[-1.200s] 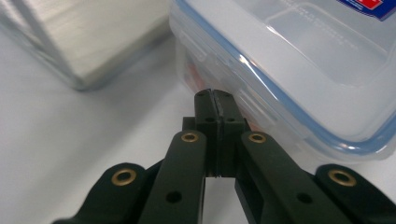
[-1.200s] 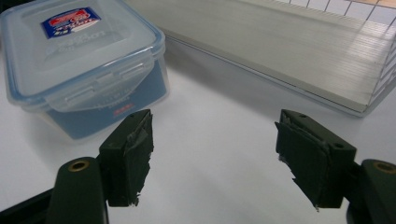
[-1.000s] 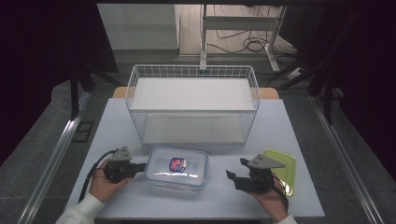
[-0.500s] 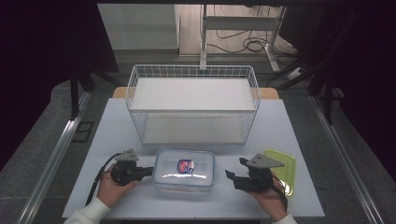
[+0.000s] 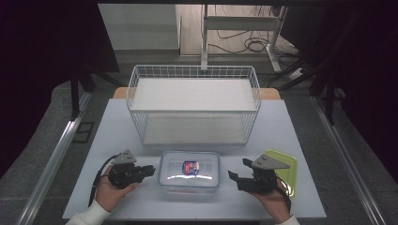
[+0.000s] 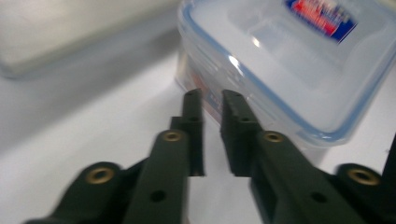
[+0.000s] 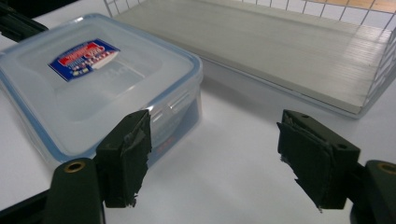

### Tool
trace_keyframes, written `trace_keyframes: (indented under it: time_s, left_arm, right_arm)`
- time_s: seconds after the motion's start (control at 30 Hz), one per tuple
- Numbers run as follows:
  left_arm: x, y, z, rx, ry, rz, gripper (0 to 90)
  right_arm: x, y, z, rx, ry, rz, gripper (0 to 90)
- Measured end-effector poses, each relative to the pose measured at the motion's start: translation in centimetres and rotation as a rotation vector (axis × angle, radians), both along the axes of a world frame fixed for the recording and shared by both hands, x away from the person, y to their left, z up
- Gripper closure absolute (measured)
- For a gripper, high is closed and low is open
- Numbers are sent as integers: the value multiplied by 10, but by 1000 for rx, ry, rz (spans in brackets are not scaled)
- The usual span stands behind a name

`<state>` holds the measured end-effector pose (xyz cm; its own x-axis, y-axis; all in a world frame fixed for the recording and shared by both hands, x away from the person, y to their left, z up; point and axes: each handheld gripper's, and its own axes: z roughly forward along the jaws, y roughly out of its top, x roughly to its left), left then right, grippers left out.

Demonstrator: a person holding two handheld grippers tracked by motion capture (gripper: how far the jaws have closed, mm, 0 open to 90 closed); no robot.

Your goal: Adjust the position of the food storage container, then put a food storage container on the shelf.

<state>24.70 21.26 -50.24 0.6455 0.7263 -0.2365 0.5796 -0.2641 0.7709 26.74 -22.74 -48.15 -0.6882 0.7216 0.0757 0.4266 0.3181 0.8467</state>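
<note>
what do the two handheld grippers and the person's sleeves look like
Both are black handheld tools. The left gripper carries a grey three-cornered plate on top and trails a black cable that loops beside the hand. The right gripper has the same grey plate. In the gripper views the black fingers show brass-coloured rivets, and the right gripper's pads look worn and ragged at the edges. The sleeves are white.

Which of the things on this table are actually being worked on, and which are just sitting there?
In the job:
- box, clear, lid on
- left tool, at the box's left end
- right tool, near its right end

Lying about:
- wire basket
- green lid
</note>
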Motion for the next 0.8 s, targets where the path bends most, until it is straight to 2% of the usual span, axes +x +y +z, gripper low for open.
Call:
trace_keyframes:
  time_s: [0.03,0.07,0.1,0.13,0.17,0.2,0.23,0.27,0.33,0.47,0.57,0.67,0.73,0.8]
  left_arm:
    - [0,0,0,0,0,0,669]
    - [-6,6,6,-29,-30,46,564]
    - [-6,6,6,-29,-30,46,473]
    - [-8,11,9,-62,-18,64,404]
    - [-8,11,9,-62,-18,64,343]
    - [-8,15,8,-127,24,61,309]
    - [-8,15,8,-127,24,61,285]
    - [-8,17,9,-159,48,54,261]
    - [-10,17,10,-165,46,51,251]
    - [-9,13,9,-171,64,35,233]
    - [-10,10,8,-163,67,30,223]
    - [-10,9,9,-180,74,27,208]
    - [-6,7,8,-215,99,25,199]
    - [-4,5,5,-223,114,15,194]
  right_arm:
    - [0,0,0,0,0,0,254]
    - [2,1,0,12,-4,5,239]
    - [2,1,1,12,-7,6,233]
    - [2,2,0,12,-6,7,232]
    - [2,2,0,11,-10,2,232]
    - [2,3,0,8,-15,-3,231]
    - [2,3,0,8,-15,-3,231]
    - [2,2,-1,19,3,-1,234]
    - [0,0,-1,20,14,3,236]
    - [-3,-8,3,79,46,-15,235]
    - [-3,-12,6,98,51,-24,234]
    - [-4,-16,8,128,81,-31,220]
    - [-4,-15,8,139,101,-26,213]
    - [-5,-12,7,135,113,-14,206]
